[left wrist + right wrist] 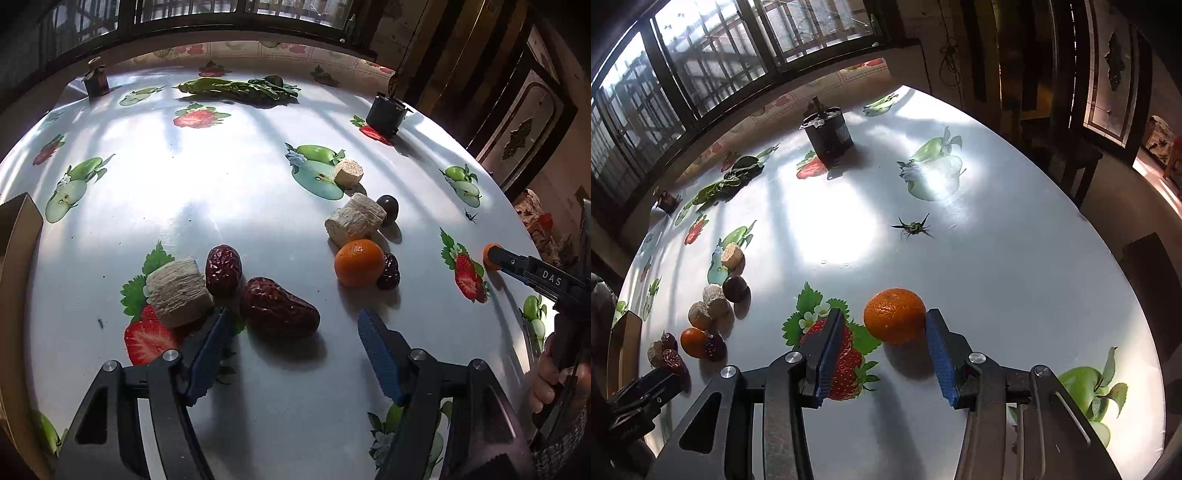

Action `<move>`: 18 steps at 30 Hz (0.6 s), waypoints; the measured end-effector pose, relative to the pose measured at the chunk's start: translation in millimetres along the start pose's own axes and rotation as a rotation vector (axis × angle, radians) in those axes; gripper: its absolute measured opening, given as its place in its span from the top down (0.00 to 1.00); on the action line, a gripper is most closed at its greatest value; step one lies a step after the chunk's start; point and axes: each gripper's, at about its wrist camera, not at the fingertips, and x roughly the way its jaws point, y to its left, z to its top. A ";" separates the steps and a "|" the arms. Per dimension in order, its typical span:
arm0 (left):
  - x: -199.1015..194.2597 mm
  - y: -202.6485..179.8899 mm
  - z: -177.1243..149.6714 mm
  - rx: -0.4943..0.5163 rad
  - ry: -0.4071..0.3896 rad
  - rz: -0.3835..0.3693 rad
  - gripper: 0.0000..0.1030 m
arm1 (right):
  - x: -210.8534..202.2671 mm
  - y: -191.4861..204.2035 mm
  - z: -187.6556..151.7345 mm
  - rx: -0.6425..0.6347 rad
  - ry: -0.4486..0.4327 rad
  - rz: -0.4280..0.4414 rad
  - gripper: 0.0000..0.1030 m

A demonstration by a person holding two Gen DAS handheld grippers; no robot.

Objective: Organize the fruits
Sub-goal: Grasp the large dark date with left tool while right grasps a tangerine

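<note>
My left gripper (pixel 293 326) is open low over the table; a large wrinkled red date (pixel 279 308) lies just past its fingertips, nearer the left one, untouched. Beside it sit a second red date (pixel 223 269) and a beige cut chunk (pixel 177 291). Further right are a mandarin (pixel 359 262), a small dark date (pixel 389 271), another beige chunk (pixel 354 219) and a dark round fruit (pixel 389 210). My right gripper (pixel 882 325) is open around a second mandarin (pixel 895 315); the right pad touches it, the left stands apart.
A round table (pixel 258 192) wears a glossy fruit-print cloth. Leafy greens (pixel 236 88) and a black can (pixel 386 114) stand at the far side. A cardboard box (pixel 18 229) is at the left edge. A green star-shaped calyx (pixel 912 227) lies loose.
</note>
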 end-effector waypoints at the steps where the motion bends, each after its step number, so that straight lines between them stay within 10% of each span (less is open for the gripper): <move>1: 0.9 -2.4 -0.7 0.014 -0.012 0.018 0.48 | 1.7 -2.2 -0.2 0.002 0.001 -0.003 0.52; 18: -41.3 3.7 -14.1 -0.026 -0.080 -0.028 0.59 | -5.3 -0.6 -5.4 -0.017 -0.027 -0.012 0.64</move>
